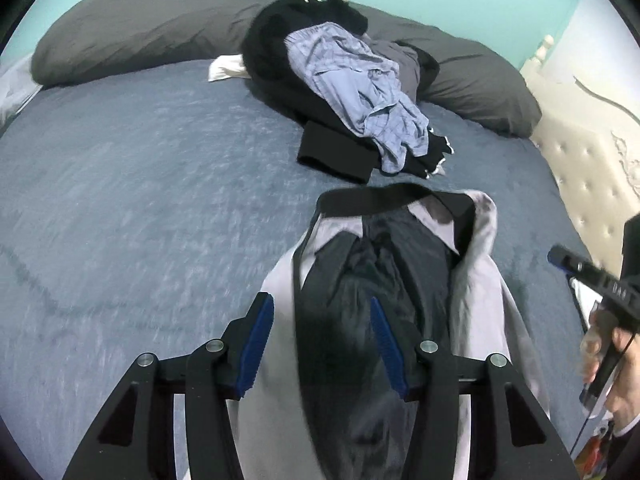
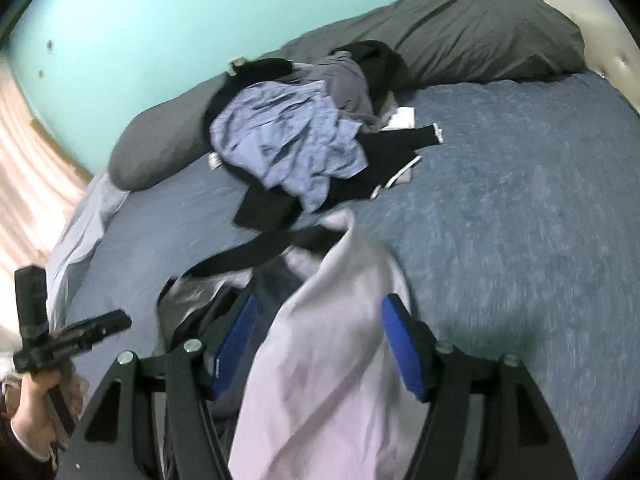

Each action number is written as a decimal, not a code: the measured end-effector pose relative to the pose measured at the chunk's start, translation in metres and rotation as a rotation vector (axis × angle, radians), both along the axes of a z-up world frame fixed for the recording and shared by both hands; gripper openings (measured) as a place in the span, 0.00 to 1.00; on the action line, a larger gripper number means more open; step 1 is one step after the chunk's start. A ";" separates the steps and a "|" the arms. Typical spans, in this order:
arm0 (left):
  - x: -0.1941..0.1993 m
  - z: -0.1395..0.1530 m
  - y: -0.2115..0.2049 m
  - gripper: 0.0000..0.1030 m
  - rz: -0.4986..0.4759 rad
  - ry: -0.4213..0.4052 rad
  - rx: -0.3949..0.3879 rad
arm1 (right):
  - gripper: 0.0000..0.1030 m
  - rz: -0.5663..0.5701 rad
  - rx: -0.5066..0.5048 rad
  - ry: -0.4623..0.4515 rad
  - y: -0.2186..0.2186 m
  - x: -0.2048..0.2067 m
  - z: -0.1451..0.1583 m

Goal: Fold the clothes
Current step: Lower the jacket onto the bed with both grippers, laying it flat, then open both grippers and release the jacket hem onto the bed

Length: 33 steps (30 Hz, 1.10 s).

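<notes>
A pale lilac-grey garment [image 1: 476, 292] with a dark lining and a black waistband [image 1: 360, 200] lies crumpled on the blue bed cover [image 1: 140, 184]. My left gripper [image 1: 320, 302] hovers over its near end, jaws open, blue pads clear of the cloth. My right gripper [image 2: 320, 300] is open too, with the pale cloth [image 2: 328, 360] running loose between its fingers. Each gripper shows at the edge of the other's view, held in a hand [image 1: 600, 344]. A heap of black clothes and blue checked shorts [image 1: 360, 92] sits behind the garment.
Long grey pillows [image 1: 140, 32] line the head of the bed against a turquoise wall. A cream tufted headboard [image 1: 592, 184] stands to the right. A white item [image 1: 226, 68] pokes out beside the heap. Blue bed cover [image 2: 520, 200] stretches right of the garment.
</notes>
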<state>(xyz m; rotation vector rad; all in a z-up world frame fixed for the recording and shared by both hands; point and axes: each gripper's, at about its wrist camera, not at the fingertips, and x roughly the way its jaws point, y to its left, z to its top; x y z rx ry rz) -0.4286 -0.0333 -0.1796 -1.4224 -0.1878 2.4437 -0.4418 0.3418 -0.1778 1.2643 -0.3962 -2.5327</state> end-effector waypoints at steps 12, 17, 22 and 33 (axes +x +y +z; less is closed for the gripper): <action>0.112 0.017 -0.025 0.53 -0.015 0.017 -0.009 | 0.65 0.141 0.010 -0.127 -0.064 0.137 -0.040; 0.146 0.012 -0.030 0.53 -0.012 0.013 0.002 | 0.65 0.167 0.050 -0.180 -0.089 0.171 -0.057; 0.167 0.011 -0.039 0.53 0.004 0.008 0.022 | 0.65 0.200 0.133 -0.183 -0.116 0.199 -0.062; 0.201 0.024 -0.053 0.54 0.004 0.026 0.048 | 0.41 0.225 0.233 -0.223 -0.140 0.224 -0.091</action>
